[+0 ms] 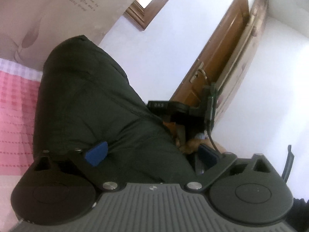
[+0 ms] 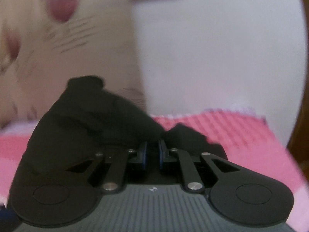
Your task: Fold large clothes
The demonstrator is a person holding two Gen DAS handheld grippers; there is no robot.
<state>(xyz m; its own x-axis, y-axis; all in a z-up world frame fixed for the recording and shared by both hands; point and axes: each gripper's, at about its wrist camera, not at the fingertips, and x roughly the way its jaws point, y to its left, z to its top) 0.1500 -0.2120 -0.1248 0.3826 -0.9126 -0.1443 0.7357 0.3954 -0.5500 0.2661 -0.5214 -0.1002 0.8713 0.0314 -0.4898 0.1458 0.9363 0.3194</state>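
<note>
A large dark padded garment (image 1: 90,100) hangs bunched in front of my left gripper (image 1: 152,154), above the pink checked bed cover (image 1: 15,104). The left gripper's blue pads (image 1: 97,153) stand wide apart with the dark fabric bulging between them. My right gripper (image 2: 152,152) has its blue pads (image 2: 143,152) close together, pinching a fold of the same dark garment (image 2: 92,116), which rises lifted over the pink cover (image 2: 222,131). The right wrist view is blurred. The other gripper (image 1: 193,112) shows beyond the garment in the left wrist view.
A wall with flower wallpaper and printed text (image 1: 48,15) stands behind the bed. A brown wooden door (image 1: 218,58) with a handle is at the right, beside a white wall (image 1: 173,38). A wooden frame (image 1: 146,5) is above.
</note>
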